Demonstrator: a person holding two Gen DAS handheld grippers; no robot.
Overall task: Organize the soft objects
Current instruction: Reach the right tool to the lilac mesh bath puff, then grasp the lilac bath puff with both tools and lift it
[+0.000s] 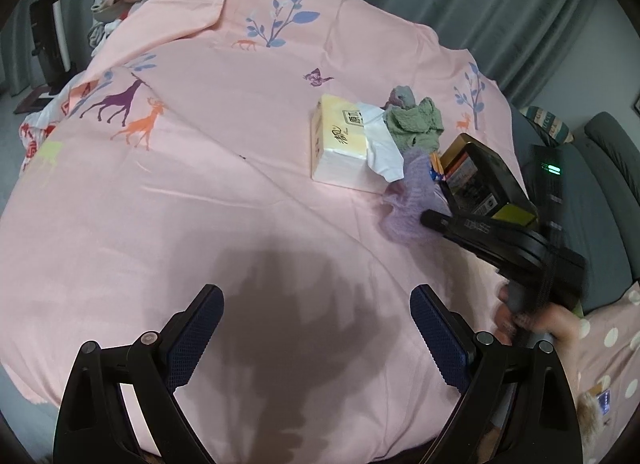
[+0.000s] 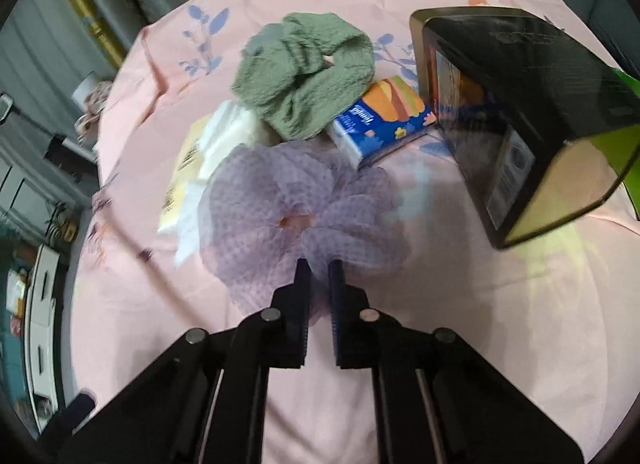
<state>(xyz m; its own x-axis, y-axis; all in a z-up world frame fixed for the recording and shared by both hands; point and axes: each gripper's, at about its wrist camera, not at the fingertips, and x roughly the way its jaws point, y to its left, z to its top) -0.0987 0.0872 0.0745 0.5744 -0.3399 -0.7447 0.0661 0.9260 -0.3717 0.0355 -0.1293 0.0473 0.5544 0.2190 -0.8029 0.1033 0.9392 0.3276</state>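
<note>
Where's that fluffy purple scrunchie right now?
In the right wrist view the purple scrunchie lies mid-frame on the pink sheet, its near edge pinched in the right tongs, below the green scrunchie.

A pink printed sheet (image 1: 248,200) with deer, leaves and a butterfly covers the surface. On it lies a yellow tissue pack (image 1: 340,140) with white tissue spilling out, a green scrunchie (image 2: 304,80) beside it, a purple mesh scrunchie (image 2: 304,216) nearer, a small blue tissue packet (image 2: 384,120) and a dark tin box (image 2: 520,116) lying tilted on its side.
</note>
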